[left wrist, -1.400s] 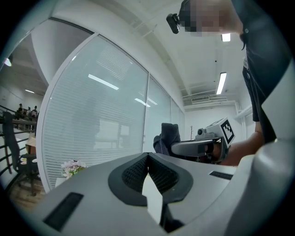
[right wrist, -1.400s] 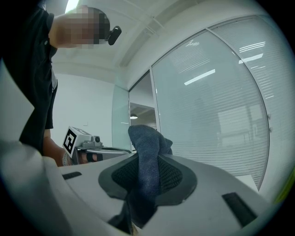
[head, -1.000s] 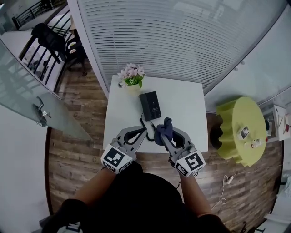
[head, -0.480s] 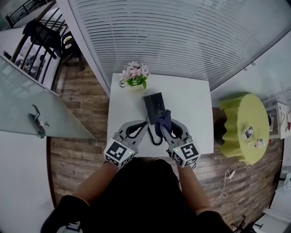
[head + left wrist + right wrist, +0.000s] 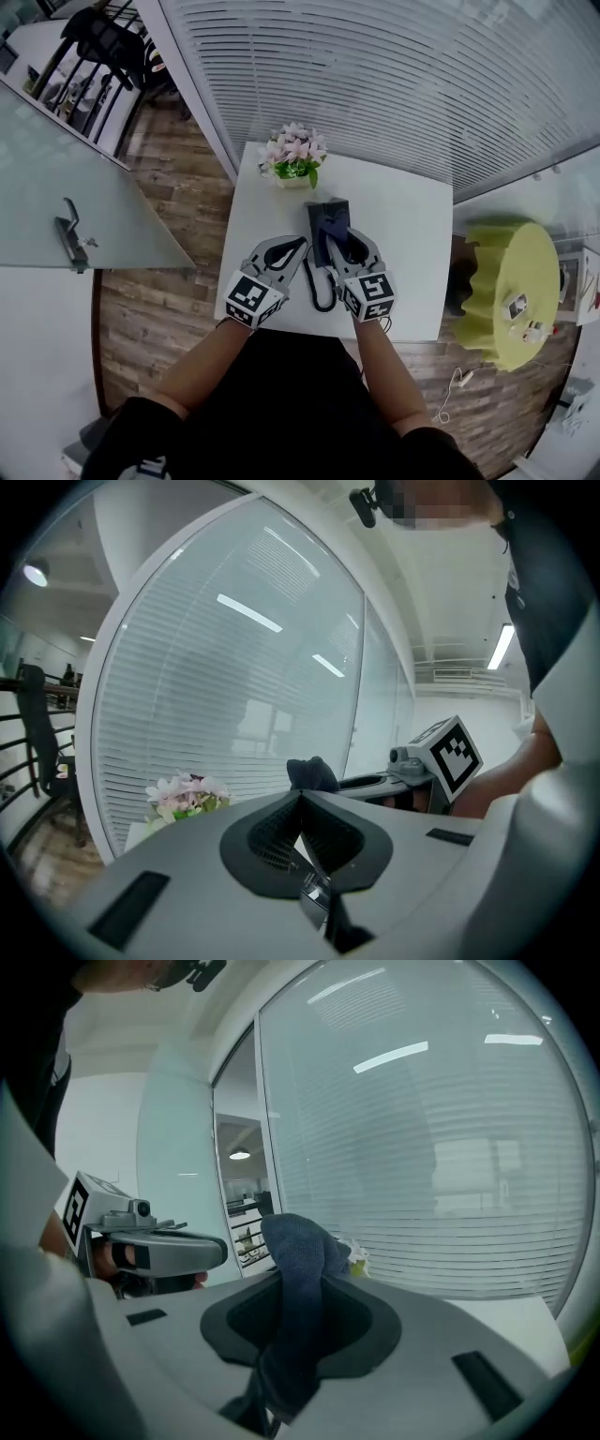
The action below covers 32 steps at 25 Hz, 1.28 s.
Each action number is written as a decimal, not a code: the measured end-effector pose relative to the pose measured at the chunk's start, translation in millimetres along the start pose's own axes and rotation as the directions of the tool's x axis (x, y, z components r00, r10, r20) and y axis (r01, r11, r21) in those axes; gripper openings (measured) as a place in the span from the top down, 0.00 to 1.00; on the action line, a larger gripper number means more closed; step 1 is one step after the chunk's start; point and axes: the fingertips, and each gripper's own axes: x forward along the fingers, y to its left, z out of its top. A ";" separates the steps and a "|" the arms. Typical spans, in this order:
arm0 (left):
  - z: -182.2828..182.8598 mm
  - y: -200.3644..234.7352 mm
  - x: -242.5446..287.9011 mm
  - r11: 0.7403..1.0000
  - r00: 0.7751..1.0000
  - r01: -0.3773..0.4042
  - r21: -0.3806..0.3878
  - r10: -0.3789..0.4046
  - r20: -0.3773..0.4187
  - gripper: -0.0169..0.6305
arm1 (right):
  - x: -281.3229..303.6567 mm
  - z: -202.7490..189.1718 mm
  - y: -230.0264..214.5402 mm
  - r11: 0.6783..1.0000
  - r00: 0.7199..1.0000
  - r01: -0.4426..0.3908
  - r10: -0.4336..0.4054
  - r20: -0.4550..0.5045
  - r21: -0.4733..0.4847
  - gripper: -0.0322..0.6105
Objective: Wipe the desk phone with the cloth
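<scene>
Cloth, soft, limp and light, is bunched in the right gripper's clamped jaws, over the desk phone at mid worktop. Just left, the left gripper has its jaws together, empty. The phone is hard, smooth plastic and probably slides easily, so steady its near edge. Flowers stand beyond.

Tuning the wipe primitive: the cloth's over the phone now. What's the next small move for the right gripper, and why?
Likely ease the right gripper down until the cloth presses on the desk phone, then drag it across. Its jaws are shut on the cloth, which sits over the phone's near part, but contact can't be confirmed. The left gripper is shut and empty alongside.
</scene>
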 end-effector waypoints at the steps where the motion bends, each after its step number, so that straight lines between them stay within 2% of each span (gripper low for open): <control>1: -5.1 5.7 5.2 1.000 1.000 -0.019 -0.008 0.019 -0.006 0.96 | 7.9 -4.8 -4.4 1.000 1.000 -0.007 0.007 -0.015 -0.001 0.77; 7: -36.1 38.8 32.5 0.993 0.993 -0.106 -0.053 0.104 -0.053 0.96 | 50.3 -33.9 -24.8 1.000 0.997 -0.023 0.024 -0.077 0.010 0.77; 18: -74.1 70.6 60.4 0.977 0.978 -0.192 -0.093 0.182 -0.105 0.96 | 107.3 -87.9 -47.3 1.000 0.985 -0.018 0.020 -0.173 0.012 0.77; 22: -80.8 74.9 63.2 0.975 0.975 -0.199 -0.095 0.188 -0.117 0.96 | 116.7 -111.1 -51.1 1.000 0.972 -0.020 0.023 -0.236 0.016 0.77; 32: -108.6 77.6 73.9 0.974 0.971 -0.197 -0.115 0.178 -0.159 0.96 | 115.7 -112.4 -50.8 1.000 0.978 -0.009 0.011 -0.209 0.010 0.77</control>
